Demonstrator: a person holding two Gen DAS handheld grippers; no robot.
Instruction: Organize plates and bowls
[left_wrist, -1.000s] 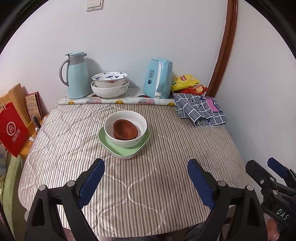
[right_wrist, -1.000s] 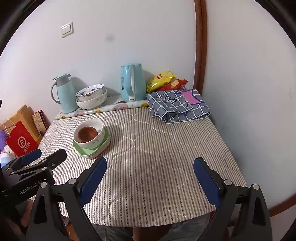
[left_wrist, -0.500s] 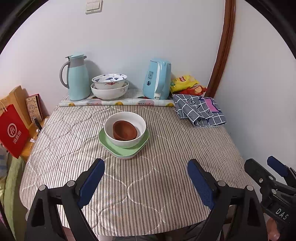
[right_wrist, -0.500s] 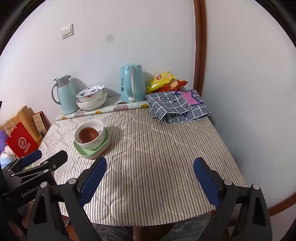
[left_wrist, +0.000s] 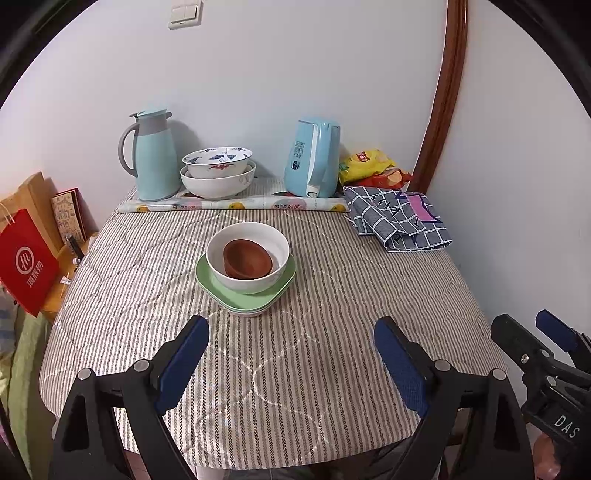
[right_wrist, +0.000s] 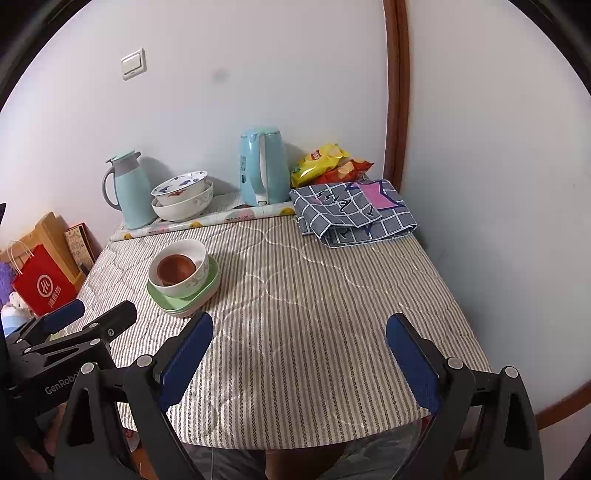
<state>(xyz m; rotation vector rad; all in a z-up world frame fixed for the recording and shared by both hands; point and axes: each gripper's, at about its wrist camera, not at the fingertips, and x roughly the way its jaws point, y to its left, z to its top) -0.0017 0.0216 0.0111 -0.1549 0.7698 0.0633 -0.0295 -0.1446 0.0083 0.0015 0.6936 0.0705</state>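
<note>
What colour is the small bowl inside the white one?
Reddish-brown small bowl, clearest in the left wrist view.

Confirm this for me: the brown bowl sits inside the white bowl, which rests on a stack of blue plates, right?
Not quite. The plates under the white bowl are green, not blue, as the left wrist view shows. The brown bowl does sit inside it.

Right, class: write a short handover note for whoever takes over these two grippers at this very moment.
Left gripper: open, empty, above the near table edge. Right gripper: open, empty, beside it.
Centre stack: brown bowl inside white bowl, on green plates.
Back, by the thermos jug: patterned bowl nested in a larger white bowl.
Done: both stacks look nested. Left: possibly merging or moving them; nothing is held.
</note>
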